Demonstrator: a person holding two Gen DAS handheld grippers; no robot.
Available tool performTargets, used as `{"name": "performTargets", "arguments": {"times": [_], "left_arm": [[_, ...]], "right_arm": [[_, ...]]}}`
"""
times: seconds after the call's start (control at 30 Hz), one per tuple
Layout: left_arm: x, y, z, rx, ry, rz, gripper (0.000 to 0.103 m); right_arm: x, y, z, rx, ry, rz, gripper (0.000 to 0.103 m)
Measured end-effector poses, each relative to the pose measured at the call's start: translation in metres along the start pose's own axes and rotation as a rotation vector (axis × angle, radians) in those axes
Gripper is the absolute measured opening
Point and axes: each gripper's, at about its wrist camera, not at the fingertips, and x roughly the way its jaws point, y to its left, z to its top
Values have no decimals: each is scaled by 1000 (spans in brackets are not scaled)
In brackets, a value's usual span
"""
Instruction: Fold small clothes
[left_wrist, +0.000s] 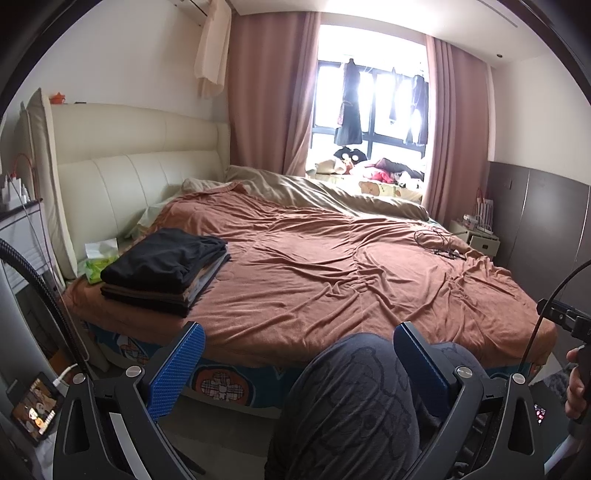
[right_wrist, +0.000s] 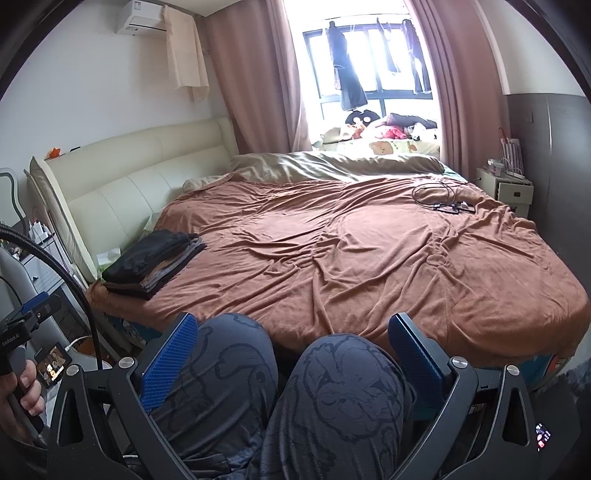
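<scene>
We see a stack of folded clothes (left_wrist: 164, 271) lying on the brown bed cover (left_wrist: 332, 266), at about 9 o'clock in the left wrist view, close to the cream headboard (left_wrist: 140, 181). The top piece is black and lies flat; under it there are brown and grey layers, with their edges almost in line. In the right wrist view the same stack (right_wrist: 153, 264) is also at 9 o'clock.

Just beside the stack, toward the headboard, is a green tissue pack (left_wrist: 98, 264). A black cable (right_wrist: 441, 199) lies on the cover at 1 o'clock, well apart from the stack.

The left gripper (left_wrist: 299, 360) has its blue fingers spread wide and holds nothing. The right gripper (right_wrist: 293, 349) is also released and empty. Between the fingers and the bed are the person's knees (right_wrist: 295, 387) in dark patterned trousers.
</scene>
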Motion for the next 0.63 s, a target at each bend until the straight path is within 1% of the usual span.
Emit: {"name": "performTargets", "arguments": {"times": [0.47,0.63], "left_arm": [[-3,2,0,7,-7,3,103],[-9,-1,-2,16,-25,9,103]], "right_arm": [[3,0,-3,-19,7,4,103],[-2,-1,-4,-11,1,0,103]]}}
